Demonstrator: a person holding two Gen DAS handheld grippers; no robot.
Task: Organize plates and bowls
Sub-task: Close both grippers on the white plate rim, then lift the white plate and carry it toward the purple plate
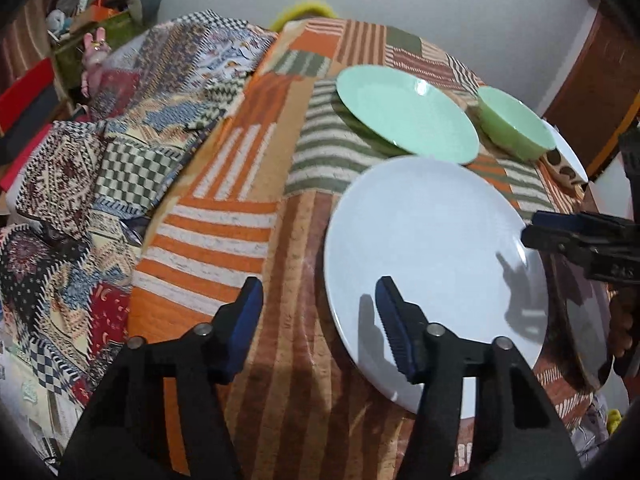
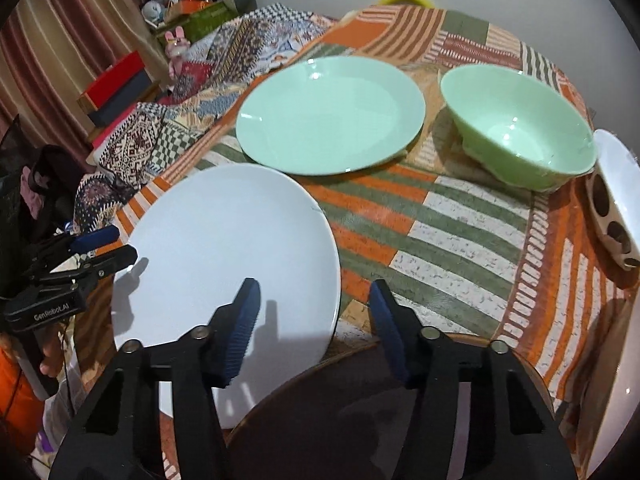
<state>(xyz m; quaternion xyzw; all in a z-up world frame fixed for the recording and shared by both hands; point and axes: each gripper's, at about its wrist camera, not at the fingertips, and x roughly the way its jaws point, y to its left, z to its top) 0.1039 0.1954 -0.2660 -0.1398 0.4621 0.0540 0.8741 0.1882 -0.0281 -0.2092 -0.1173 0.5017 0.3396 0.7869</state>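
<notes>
the white plate (image 1: 432, 256) lies flat at the near edge of the counter (image 1: 224, 216), which is covered by a patchwork cloth of orange, green and cream stripes. the left gripper (image 1: 320, 304) hangs tilted down over the plate's left rim: one blue pad sits above the white surface, the other above the striped cloth, so the rim lies between the jaws, which stand apart with no pad pressing on it. the right gripper (image 2: 314, 304) straddles the opposite rim in the same way, one pad over the plate and one over the cloth, jaws parted and nothing clamped. each gripper shows in the other's view, coming in from the side at the plate's edge, and each throws a shadow on the white surface. beyond the white plate sits a pale green plate (image 2: 330, 114), its near rim just beside the white one; whether the two touch cannot be told. to the right of the green plate stands a green bowl (image 2: 520, 124), upright and apart from it. further right, at the counter's edge, is a white dish with dark round spots (image 2: 612, 200), only partly in view. a second patterned cloth (image 1: 100, 152) lies rumpled on the left side.
</notes>
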